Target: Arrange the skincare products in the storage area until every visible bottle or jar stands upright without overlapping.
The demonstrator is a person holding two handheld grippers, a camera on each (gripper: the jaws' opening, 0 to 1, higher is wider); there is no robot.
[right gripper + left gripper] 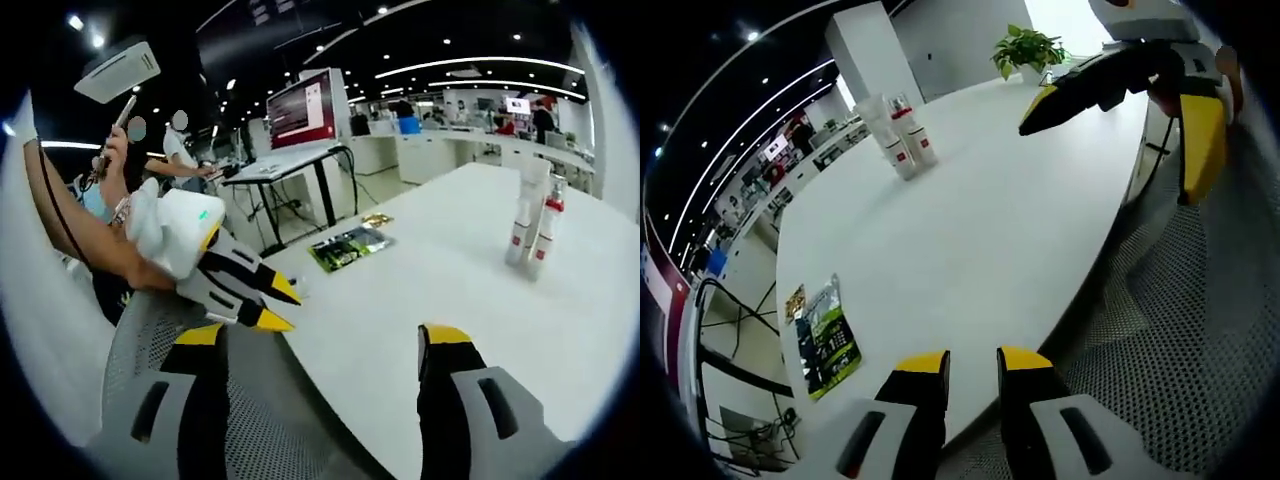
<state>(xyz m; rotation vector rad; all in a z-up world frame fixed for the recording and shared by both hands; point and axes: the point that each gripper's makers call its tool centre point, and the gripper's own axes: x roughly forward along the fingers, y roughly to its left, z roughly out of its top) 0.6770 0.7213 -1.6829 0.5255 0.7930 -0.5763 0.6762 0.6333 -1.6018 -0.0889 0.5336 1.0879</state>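
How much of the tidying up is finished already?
The bottles already stand upright close together on the white table; whether they touch is unclear. Nothing is in hand: the left gripper is nearly closed on nothing, and the right gripper is open and empty, both at the table edge. Left to do, probably: reach over and space them if needed.

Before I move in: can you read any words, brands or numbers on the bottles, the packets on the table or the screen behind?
None can be read.
Bottles: red label bands, print too small.
Green packet: print blurred.
Small packet beside it: too small.
Red screen: blurred.
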